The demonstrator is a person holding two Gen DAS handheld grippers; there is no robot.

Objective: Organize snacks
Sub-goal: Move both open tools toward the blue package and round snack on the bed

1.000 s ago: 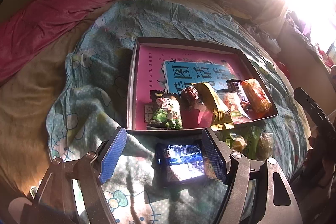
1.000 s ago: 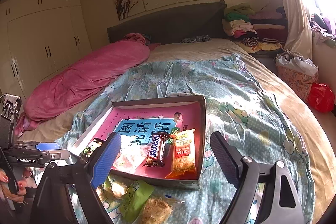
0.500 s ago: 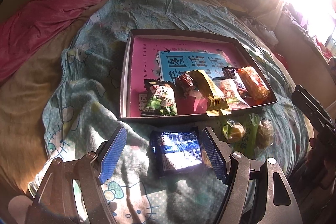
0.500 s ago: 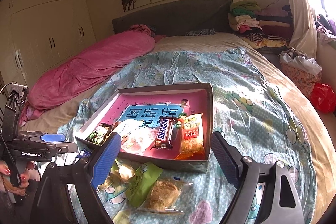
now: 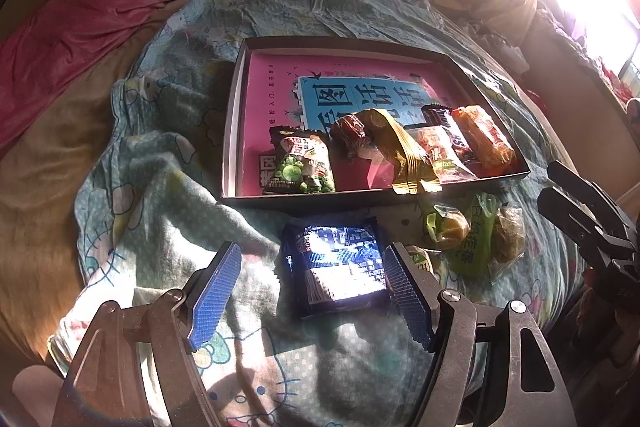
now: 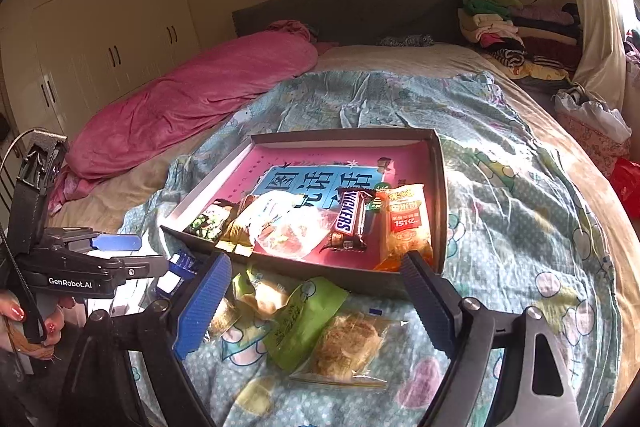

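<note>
Left wrist view: blue packet [image 5: 338,265] now fuller in frame than a second ago, box [image 5: 236,123] slid up and rightward in the picture. Left gripper [image 5: 310,293] with jaws spread wide, pinching nothing. Packet flat on the bed [image 5: 168,235], between the pads but off-centre, its right edge just beside the right pad, a clear gap to the left pad. Roughly square, slightly longer away from the camera, top edge toward the box wall, just short of it. Nearest arm: the left.

Right wrist view: box and loose snacks larger and lower in frame than a second ago. Right gripper [image 6: 316,301] likewise spread and empty. Green packet [image 6: 308,319] and pastry [image 6: 346,345] on the bed between the pads, just in front of the box's near wall. Green packet's long axis diagonal, from near-left up toward far-right, overlapping the pastry's bag. Blue packet only a sliver at far left, beside the left gripper's pads.
</note>
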